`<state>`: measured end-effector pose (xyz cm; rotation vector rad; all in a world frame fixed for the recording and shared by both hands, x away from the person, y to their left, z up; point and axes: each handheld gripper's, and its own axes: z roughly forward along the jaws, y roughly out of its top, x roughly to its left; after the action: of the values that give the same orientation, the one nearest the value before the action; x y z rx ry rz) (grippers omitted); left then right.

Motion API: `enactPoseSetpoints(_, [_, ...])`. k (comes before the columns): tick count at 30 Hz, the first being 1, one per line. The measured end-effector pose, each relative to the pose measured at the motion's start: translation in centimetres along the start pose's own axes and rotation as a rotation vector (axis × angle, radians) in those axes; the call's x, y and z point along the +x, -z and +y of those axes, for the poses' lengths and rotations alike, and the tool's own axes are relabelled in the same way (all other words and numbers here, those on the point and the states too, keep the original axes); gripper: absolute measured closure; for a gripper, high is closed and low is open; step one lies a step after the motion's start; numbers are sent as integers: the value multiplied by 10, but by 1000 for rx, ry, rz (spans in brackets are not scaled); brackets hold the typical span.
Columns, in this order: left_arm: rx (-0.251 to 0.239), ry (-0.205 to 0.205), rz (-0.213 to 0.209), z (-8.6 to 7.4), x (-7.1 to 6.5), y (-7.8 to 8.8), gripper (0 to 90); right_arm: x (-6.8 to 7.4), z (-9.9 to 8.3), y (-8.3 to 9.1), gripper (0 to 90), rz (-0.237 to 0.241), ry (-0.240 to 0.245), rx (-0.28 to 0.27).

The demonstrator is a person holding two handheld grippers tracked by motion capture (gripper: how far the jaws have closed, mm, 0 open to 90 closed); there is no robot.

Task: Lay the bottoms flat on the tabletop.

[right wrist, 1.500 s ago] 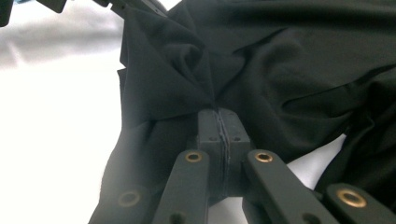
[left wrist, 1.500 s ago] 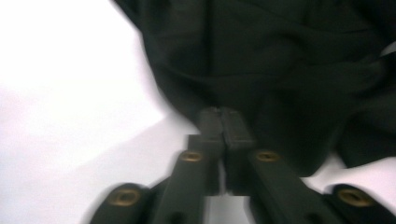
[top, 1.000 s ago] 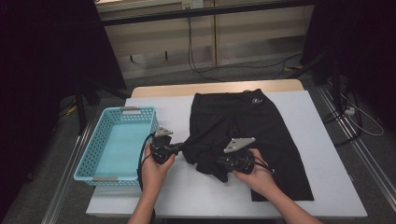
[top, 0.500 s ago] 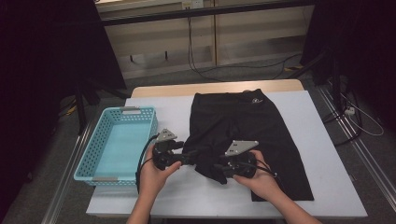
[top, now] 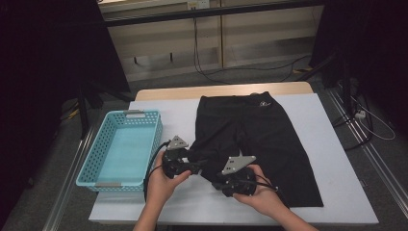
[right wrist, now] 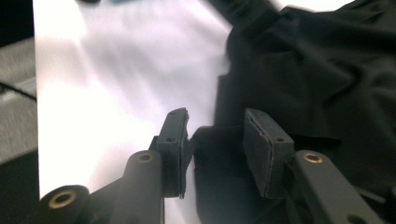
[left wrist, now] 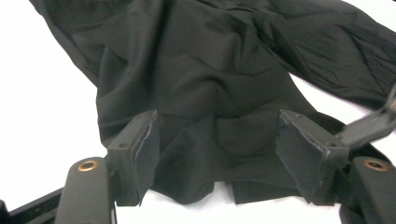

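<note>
The left gripper (left wrist: 215, 154) stands with its jaws spread wide; they have just been opening, and the folded hem of the black shorts (left wrist: 210, 84) lies loose between the pads (left wrist: 144, 154) without being pressed. In the high view this gripper (top: 195, 166) sits at the shorts' (top: 260, 139) near left corner.

The right gripper (right wrist: 215, 149) has its jaws parted by a narrower gap, having just closed a little after opening; a fold of the same cloth (right wrist: 317, 79) sits in that gap, touching the left pad, not clamped. From above, this gripper (top: 219, 185) rests at the bunched near edge of the left leg.

The shorts lie flat on the white table (top: 332, 144), waistband at the far side, bearing a small white logo (top: 263, 102) too small to read.

Left of the grippers stands a turquoise perforated plastic basket (top: 91, 159), with nothing in it.
</note>
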<state>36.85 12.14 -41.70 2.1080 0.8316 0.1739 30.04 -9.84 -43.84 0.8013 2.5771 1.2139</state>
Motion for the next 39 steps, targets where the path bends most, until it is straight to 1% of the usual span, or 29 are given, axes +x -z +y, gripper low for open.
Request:
enactPoseSetpoints(2, [6, -34, -6, 1, -3, -1, 358, 0, -2, -5, 655, -6, 3, 26])
enactPoseSetpoints(3, [15, -33, -25, 2, -5, -1, 386, -2, -4, -6, 677, -17, 2, 40])
enactPoseSetpoints(4, [18, -29, -43, 2, -7, -1, 446, -6, -6, -8, 731, -23, -2, 45])
enactPoseSetpoints(5, [17, -28, -48, 1, -7, -2, 471, -8, -7, -7, 780, -21, -9, 47])
enactPoseSetpoints(6, [21, -28, -51, 1, -8, -3, 476, -11, -9, -7, 809, -16, -11, 49])
enactPoseSetpoints(7, [31, -33, -54, 0, -8, -4, 503, -13, -9, -5, 844, -17, -14, 51])
enactPoseSetpoints(8, [40, -38, -55, -1, -8, -5, 528, -14, -10, -4, 869, -16, -14, 51])
enactPoseSetpoints(9, [52, -30, -61, -2, -8, -6, 552, -16, -11, -3, 881, -12, -19, 48])
enactPoseSetpoints(10, [62, -29, -63, -3, -7, -8, 587, -17, -11, -1, 885, -8, -17, 47])
enactPoseSetpoints(11, [67, -26, -57, -4, -6, -9, 596, -17, -11, 1, 888, -9, -21, 42])
enactPoseSetpoints(13, [87, -20, -72, -6, -5, -10, 647, -18, -11, 3, 892, -11, -18, 40])
enactPoseSetpoints(15, [101, -19, -67, -7, -5, -13, 660, -20, -12, 6, 893, -8, -13, 45])
enactPoseSetpoints(17, [114, -18, -65, -9, -4, -16, 684, -22, -12, 9, 893, -8, -20, 43])
enactPoseSetpoints(18, [123, -9, -69, -10, -4, -18, 696, -23, -13, 11, 893, -6, -25, 39])
enactPoseSetpoints(20, [132, -4, -67, -13, -3, -22, 738, -25, -14, 15, 893, -4, -33, 34])
enactPoseSetpoints(22, [166, -3, -73, -14, -3, -26, 784, -27, -16, 17, 893, -2, -37, 31])
enactPoseSetpoints(23, [170, 0, -72, -15, -3, -28, 802, -27, -16, 17, 893, -6, -40, 34])
enactPoseSetpoints(24, [170, 8, -83, -15, -2, -29, 835, -28, -17, 18, 893, -8, -40, 33])
enactPoseSetpoints(25, [175, 17, -84, -14, -2, -29, 870, -29, -17, 19, 893, -9, -43, 32])
enactPoseSetpoints(27, [181, 18, -77, -13, -2, -27, 896, -30, -18, 19, 893, -11, -44, 34])
enactPoseSetpoints(28, [180, 18, -77, -13, -2, -26, 897, -30, -18, 19, 893, -10, -42, 37])
enactPoseSetpoints(30, [169, 45, -86, -11, 1, -23, 900, -30, -18, 20, 893, -8, -39, 39])
enactPoseSetpoints(34, [122, 86, -101, -8, 9, -9, 900, -29, -18, 23, 893, -2, -31, 37])
enactPoseSetpoints(36, [104, 105, -118, -7, 14, -1, 900, -28, -17, 26, 893, 2, -27, 40])
enactPoseSetpoints(39, [82, 120, -133, -5, 19, 7, 900, -26, -18, 29, 893, 13, -10, 50])
